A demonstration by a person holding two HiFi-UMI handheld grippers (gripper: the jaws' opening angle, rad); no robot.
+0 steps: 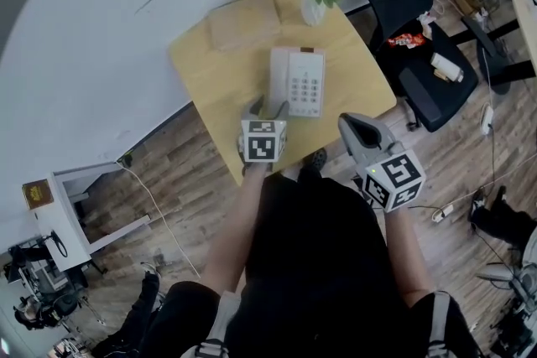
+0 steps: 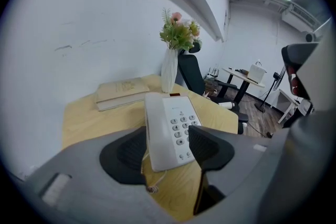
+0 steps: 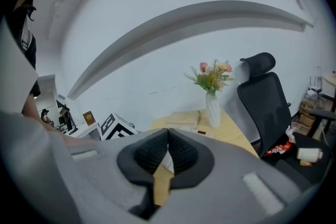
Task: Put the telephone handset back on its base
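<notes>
Right gripper [image 1: 346, 121] is held nearest, off the near edge of the table [image 1: 205, 75], with its jaws pressed together and nothing between them. Left gripper [image 1: 267, 107] is found just over that near edge, jaws spread wide and empty, aimed at the near end of the telephone. Contact with the telephone cannot be confirmed.

Handset [image 1: 279, 75] is noted lying lengthwise along the left side of the base [image 1: 307, 81], beside the keypad, and is judged to be seated in its cradle. The set stands mid-table, toward the near edge. A cord [image 2: 152, 186] is seen trailing from its near end.

The step in hand is judged to be release and check of the seating. The next move calls for a straight withdrawal of the left gripper, kept clear of the cord.

A book [image 1: 243, 21] is recorded by the far edge, and a vase of flowers [image 1: 313, 8] at the far right corner.
</notes>
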